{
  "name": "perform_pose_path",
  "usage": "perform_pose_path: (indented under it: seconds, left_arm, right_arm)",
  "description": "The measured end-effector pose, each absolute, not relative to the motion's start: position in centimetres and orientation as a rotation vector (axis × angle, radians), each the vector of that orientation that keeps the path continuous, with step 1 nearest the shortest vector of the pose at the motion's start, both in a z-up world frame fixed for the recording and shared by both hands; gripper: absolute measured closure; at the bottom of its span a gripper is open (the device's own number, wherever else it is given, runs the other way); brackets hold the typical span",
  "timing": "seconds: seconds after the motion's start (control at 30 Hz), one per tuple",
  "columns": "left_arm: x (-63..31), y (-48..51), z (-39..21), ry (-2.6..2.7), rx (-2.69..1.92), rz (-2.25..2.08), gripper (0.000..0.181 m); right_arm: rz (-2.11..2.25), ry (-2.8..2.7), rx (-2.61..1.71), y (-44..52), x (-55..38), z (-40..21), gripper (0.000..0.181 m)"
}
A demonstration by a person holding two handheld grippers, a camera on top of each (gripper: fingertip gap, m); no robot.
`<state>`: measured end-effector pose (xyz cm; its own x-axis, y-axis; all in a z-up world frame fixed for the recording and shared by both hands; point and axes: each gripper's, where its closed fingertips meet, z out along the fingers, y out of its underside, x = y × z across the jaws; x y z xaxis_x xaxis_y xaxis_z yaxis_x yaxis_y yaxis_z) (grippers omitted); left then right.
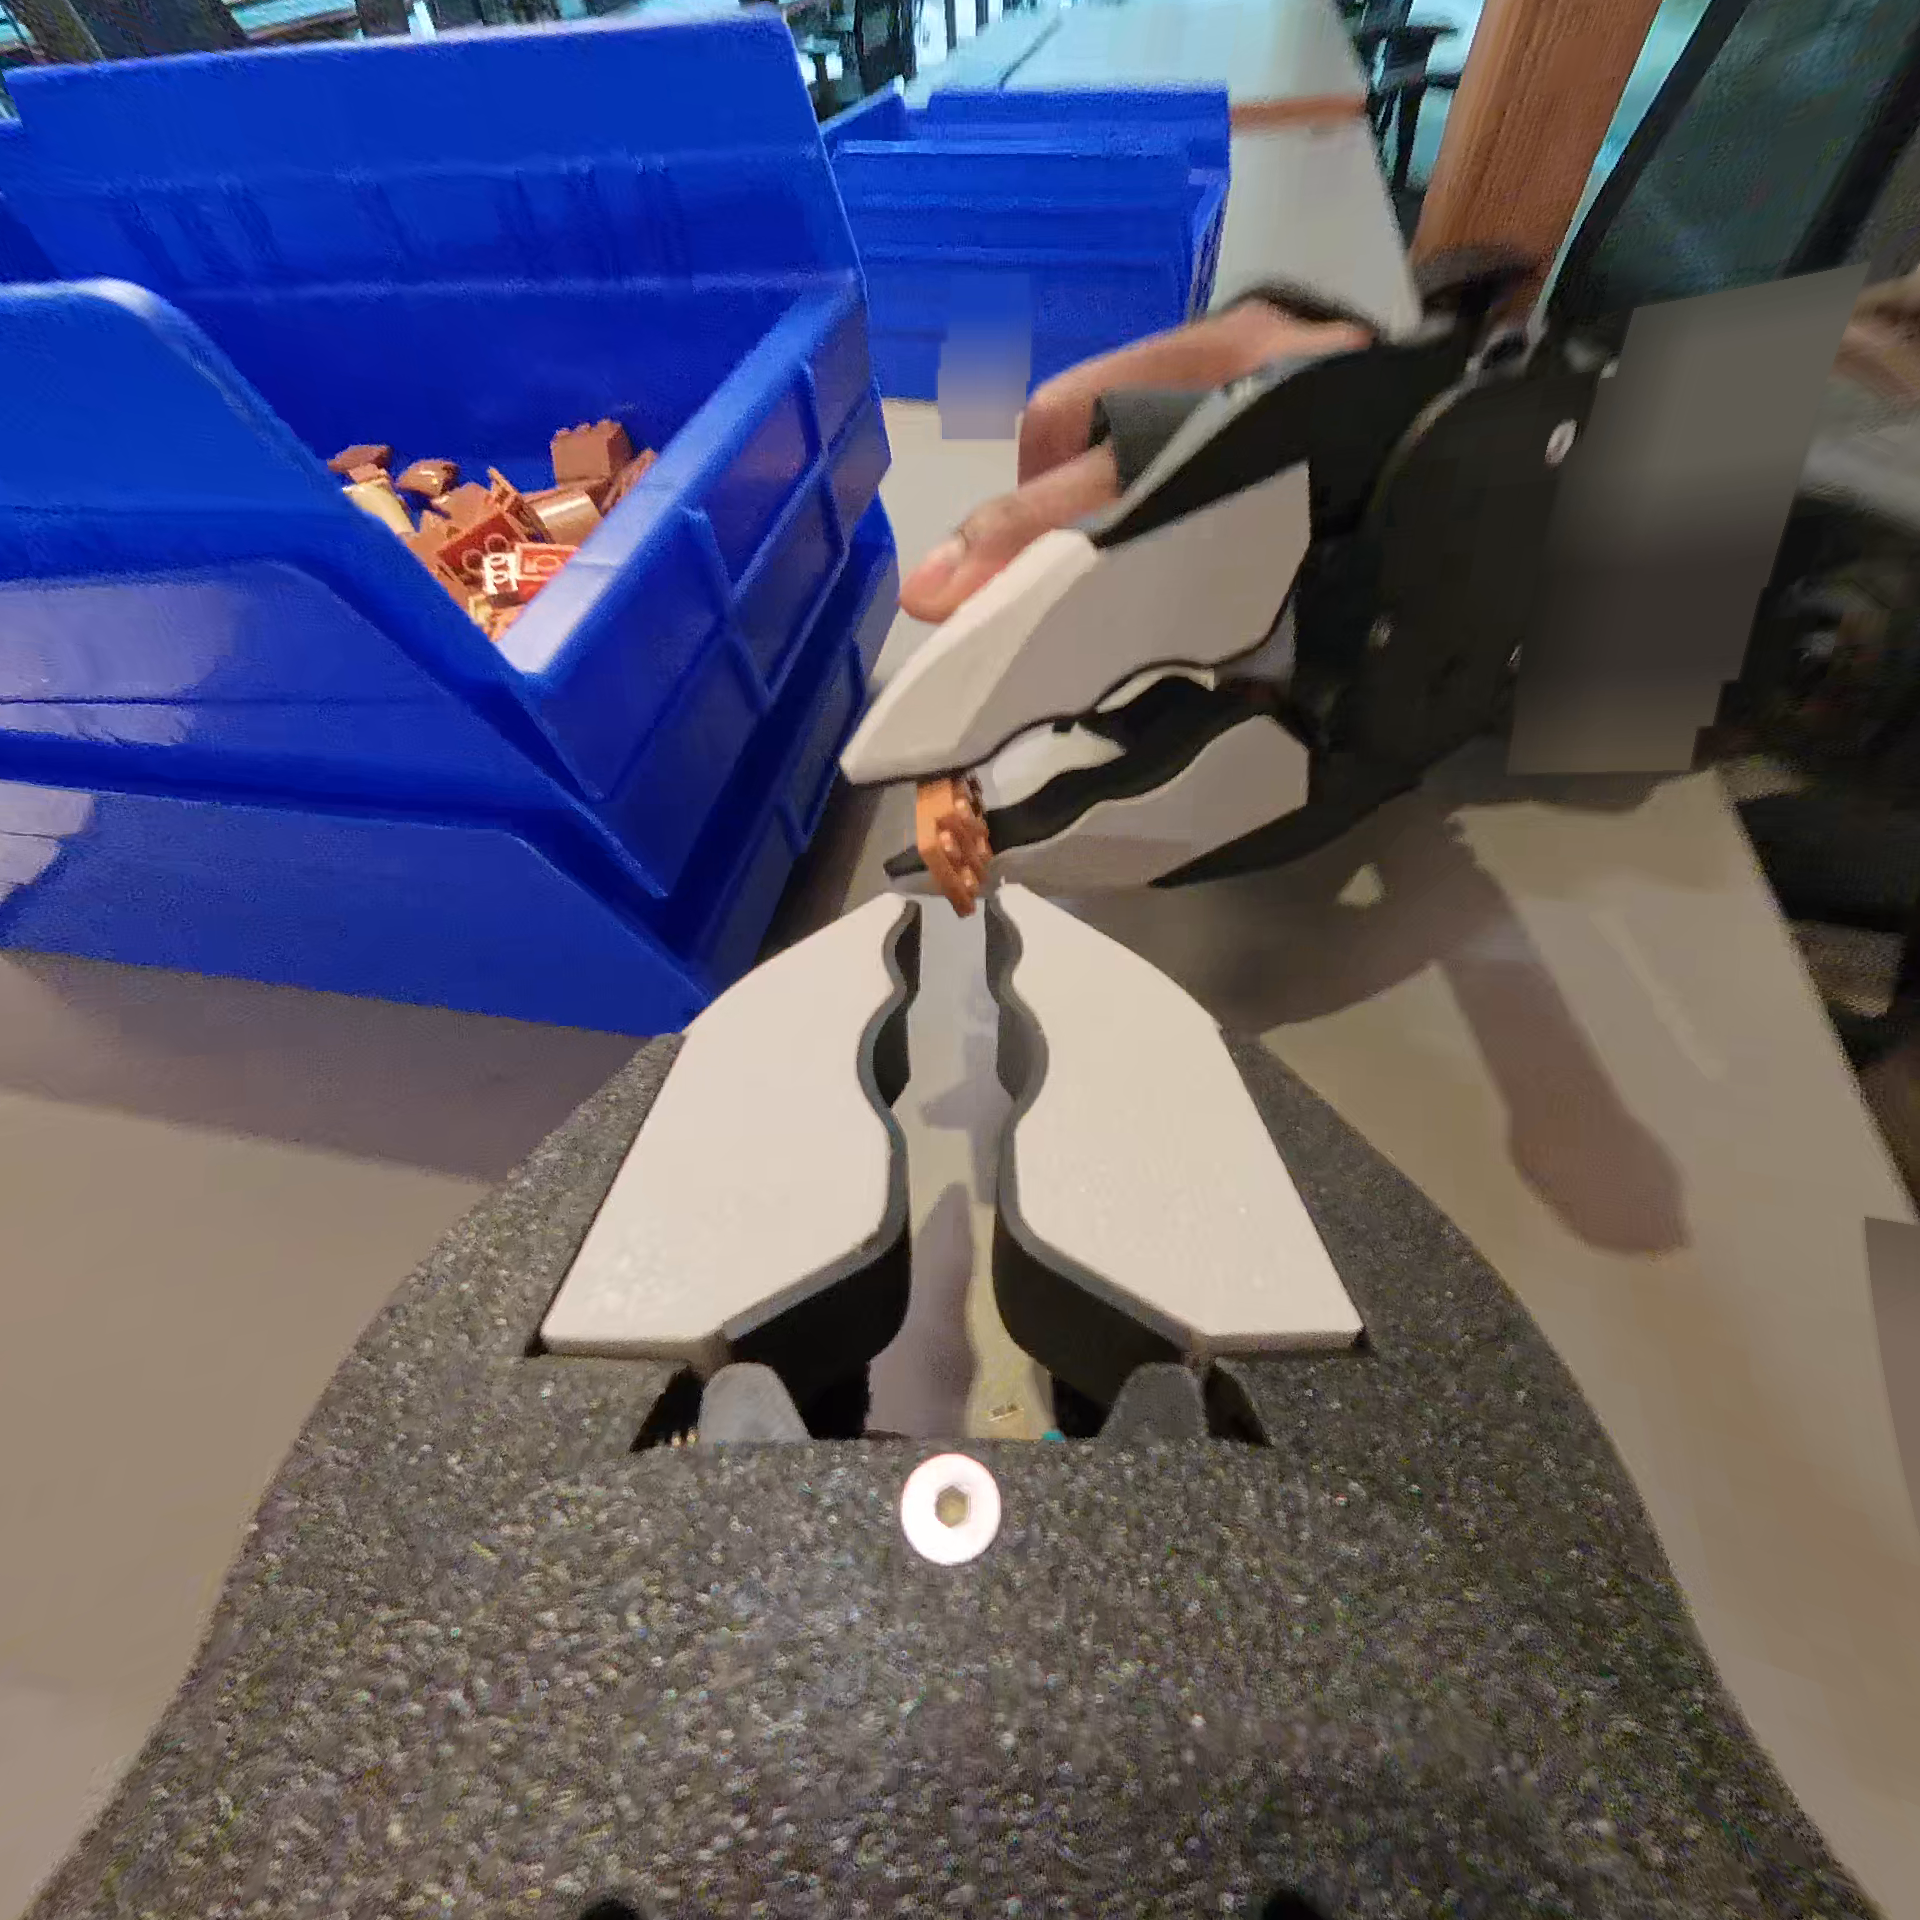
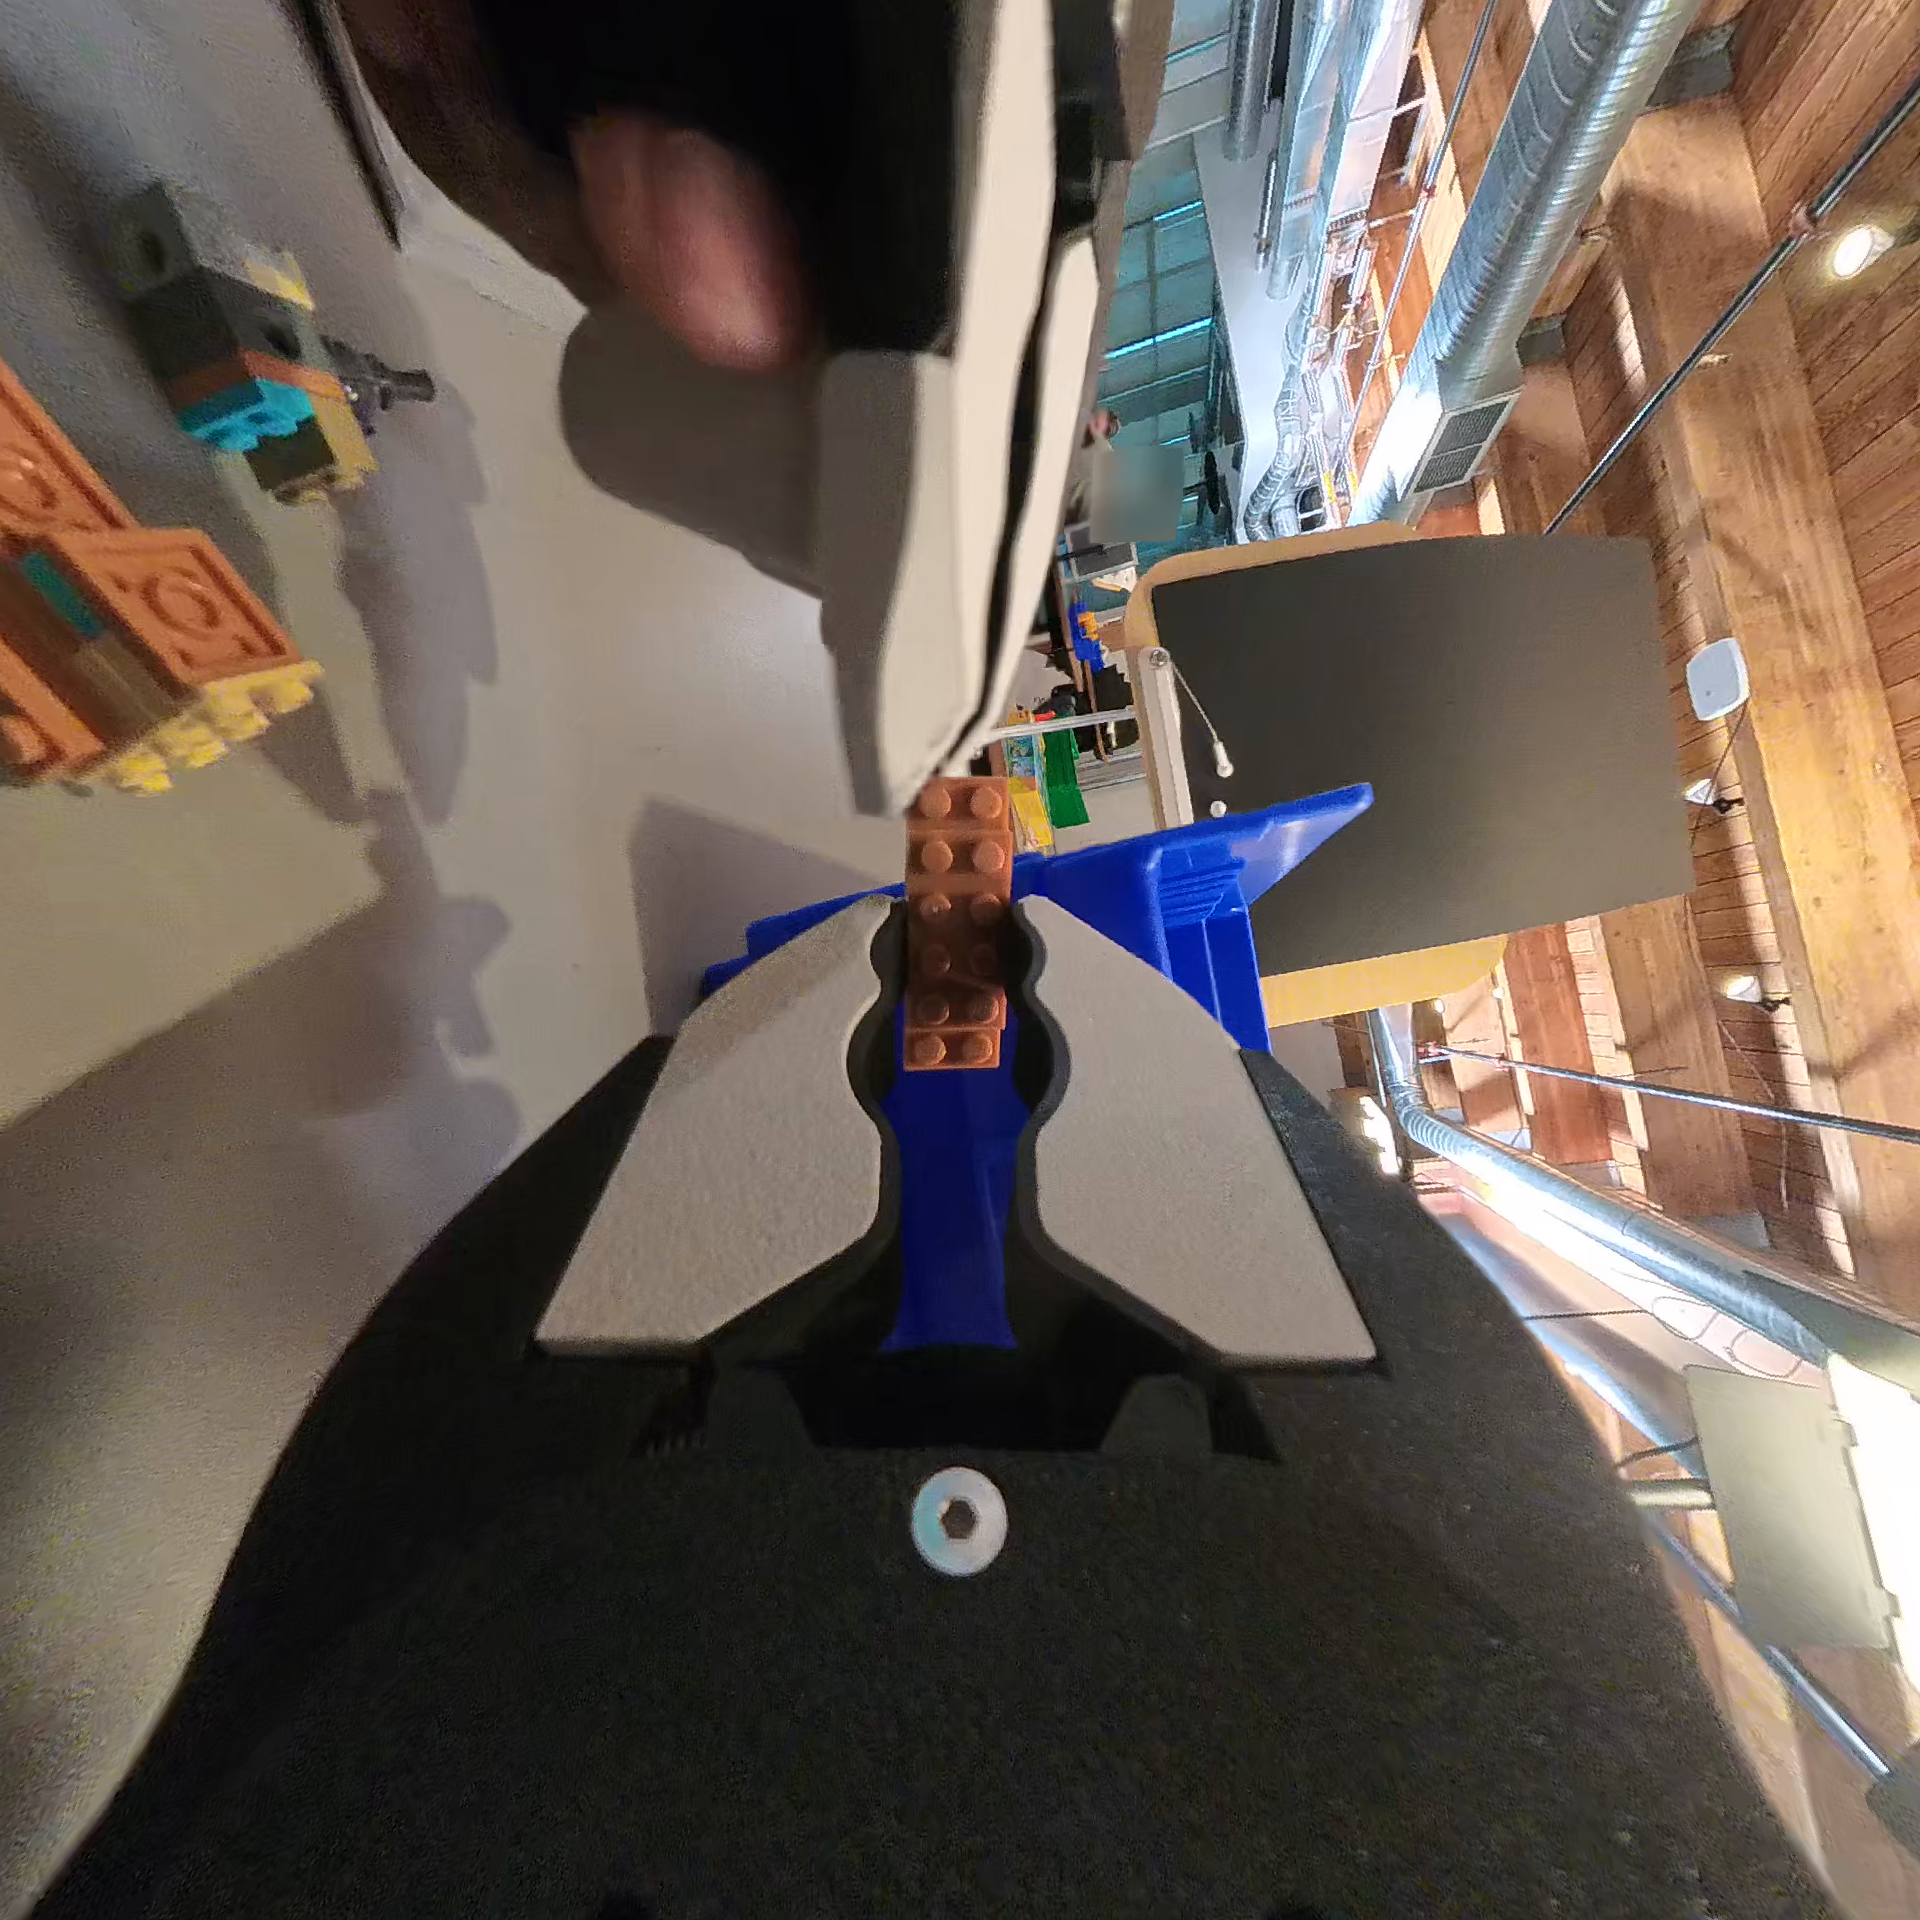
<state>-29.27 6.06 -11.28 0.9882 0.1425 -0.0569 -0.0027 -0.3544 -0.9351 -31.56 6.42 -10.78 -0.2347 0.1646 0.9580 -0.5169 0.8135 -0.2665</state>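
Right hand-held gripper (image 2: 956, 914) pinches brown brick strip (image 2: 956, 935), long axis forward; left hand-held gripper (image 1: 951, 904), slightly spread, tips just beside the strip's far end.

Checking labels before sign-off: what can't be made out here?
- Left wrist view: whether the left hand-held gripper grips the brown plate; contact at its tips is too small.
- Left wrist view: most bricks in the blue bin, behind its wall.
- Right wrist view: orange brick model, cut by the left edge.
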Motion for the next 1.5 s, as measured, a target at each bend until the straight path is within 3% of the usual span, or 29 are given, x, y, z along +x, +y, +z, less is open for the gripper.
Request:
perform_pose_path:
  seconds: [0.63,1.0,1.2,1.33,1.5]
  left_arm:
    - [-28.6,6.2,-9.6,-0.169,-1.742,-0.092,0.177]
    - [-29.8,5.7,-8.7,0.154,-1.738,0.615,0.177]
    - [-29.3,5.3,-6.8,0.231,-1.597,0.782,0.177]
    - [-27.7,5.7,-6.2,0.345,-1.540,0.819,0.177]
    - [-26.1,6.5,-6.7,0.482,-1.535,0.877,0.177]
  right_arm:
    - [0.665,-1.628,0.317,6.1,-30.9,-9.8,0.164]
    - [1.699,-2.042,-0.535,6.7,-30.8,-7.9,0.148]
    - [2.254,-2.050,-0.930,7.6,-30.5,-6.5,0.141]
    - [2.607,-2.076,-1.029,6.7,-29.3,-6.1,0.140]
    - [2.698,-2.215,-0.925,5.2,-27.2,-6.4,0.151]
